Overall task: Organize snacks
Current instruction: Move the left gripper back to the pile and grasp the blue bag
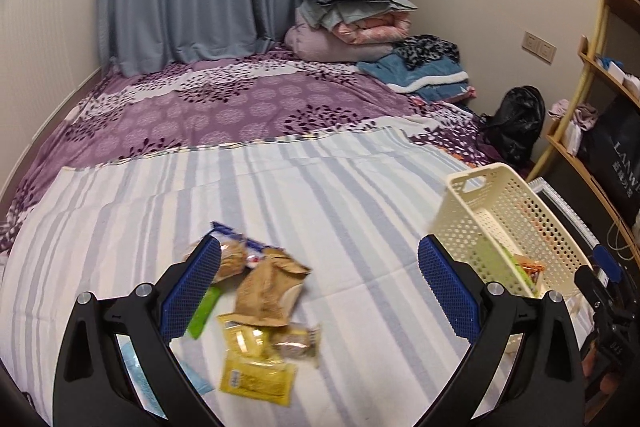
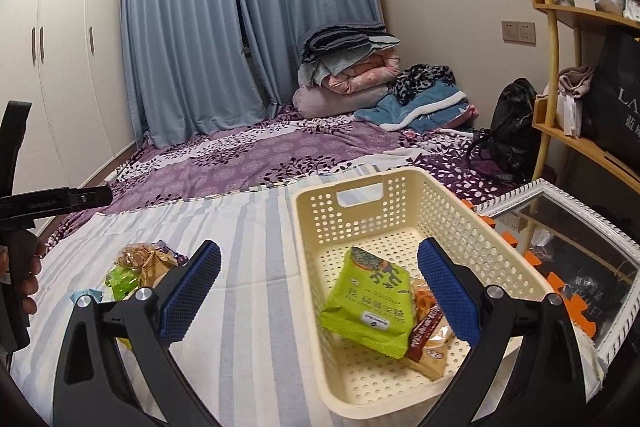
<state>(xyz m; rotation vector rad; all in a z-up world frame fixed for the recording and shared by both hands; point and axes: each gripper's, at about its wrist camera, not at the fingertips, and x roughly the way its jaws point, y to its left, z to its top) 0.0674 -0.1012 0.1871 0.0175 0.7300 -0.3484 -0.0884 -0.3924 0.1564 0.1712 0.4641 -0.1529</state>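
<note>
Left gripper (image 1: pixel 319 277) held over the striped sheet (image 1: pixel 320 187), jaws spread wide, nothing between the blue pads. Directly beneath it a loose pile of snacks: yellow packet (image 1: pixel 256 377) nearest, small clear-wrapped biscuit (image 1: pixel 298 341) touching its right side, brown paper packet (image 1: pixel 270 293) just beyond, green stick packet (image 1: pixel 204 313) by the left finger, blue-and-white packet (image 1: pixel 236 247) at the far end of the pile.

Right gripper (image 2: pixel 319 277) also wide open and empty, its right finger over the cream perforated basket (image 2: pixel 360 195), its left finger over bare sheet. Basket sits on the sheet to the right of the pile, well apart from it. Inside, at the near end: green packet (image 2: pixel 370 301) lying tilted on top of a dark red-brown bar (image 2: pixel 426 331) and pale wrapped snacks; far end of the basket bare.

Silver-framed mirror (image 2: pixel 568 235) lies just right of the basket. Beyond, purple patterned bedspread (image 2: pixel 248 155), then a stack of folded bedding (image 2: pixel 348 63) against blue curtains (image 2: pixel 192 27)
</note>
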